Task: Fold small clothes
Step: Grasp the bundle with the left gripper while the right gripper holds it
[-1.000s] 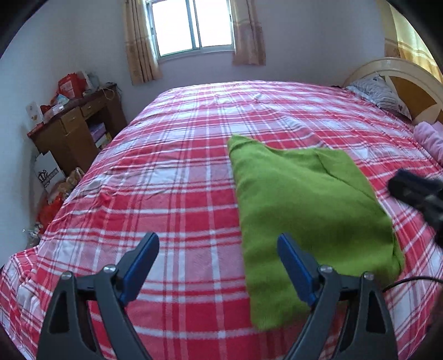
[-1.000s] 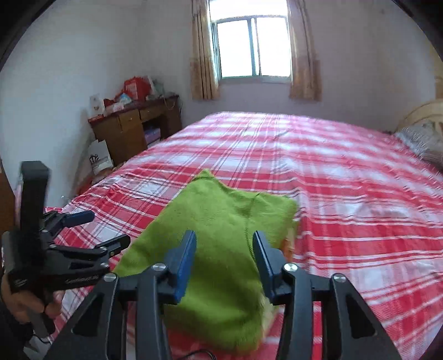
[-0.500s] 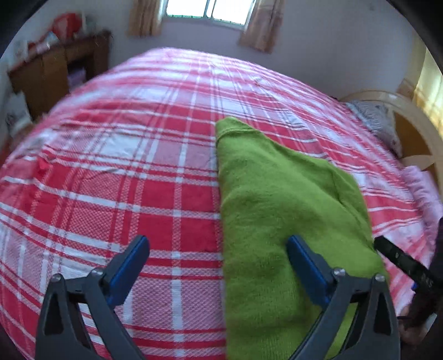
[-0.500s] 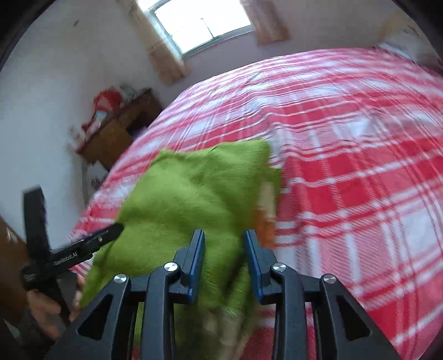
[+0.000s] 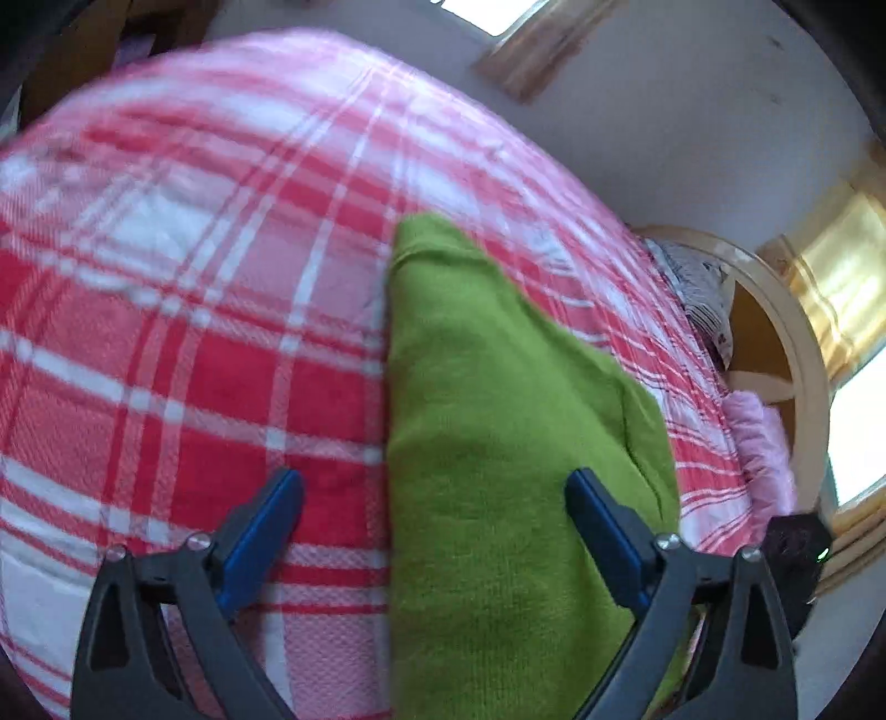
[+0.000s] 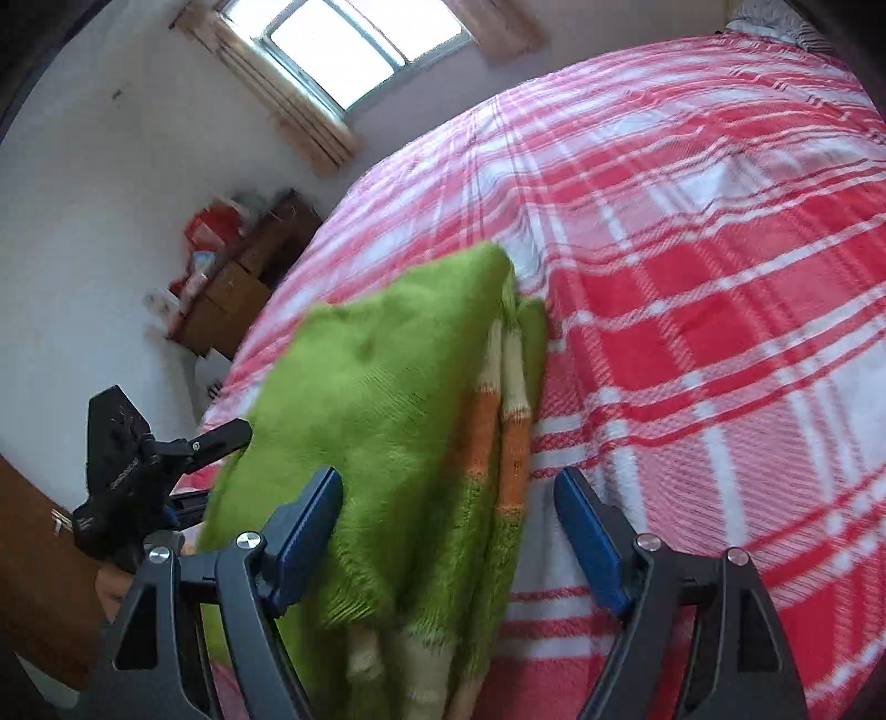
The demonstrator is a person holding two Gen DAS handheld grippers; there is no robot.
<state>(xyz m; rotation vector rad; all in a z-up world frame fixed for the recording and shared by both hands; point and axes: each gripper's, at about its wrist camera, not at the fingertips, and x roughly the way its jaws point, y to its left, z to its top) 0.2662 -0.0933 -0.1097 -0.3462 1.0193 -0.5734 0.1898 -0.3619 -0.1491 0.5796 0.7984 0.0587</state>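
A folded green knit garment (image 5: 498, 443) lies on the red and white plaid bed (image 5: 194, 332). My left gripper (image 5: 434, 520) is open, low over the garment's left edge, one finger over the bedspread and the other over the green cloth. In the right wrist view the garment (image 6: 387, 399) shows orange and cream stripes along its right fold. My right gripper (image 6: 448, 520) is open and straddles that near right edge. The left gripper (image 6: 144, 459) shows at the garment's far left side.
A wooden headboard (image 5: 786, 343) with a patterned pillow (image 5: 698, 288) and a pink cloth (image 5: 758, 443) stands at the right. A wooden desk (image 6: 243, 277) with red bags stands by the wall under the window (image 6: 360, 50).
Both grippers have dropped closer to the garment and tilted. The right gripper, narrowed half a second ago, has opened wide around the striped edge. The left gripper stays open.
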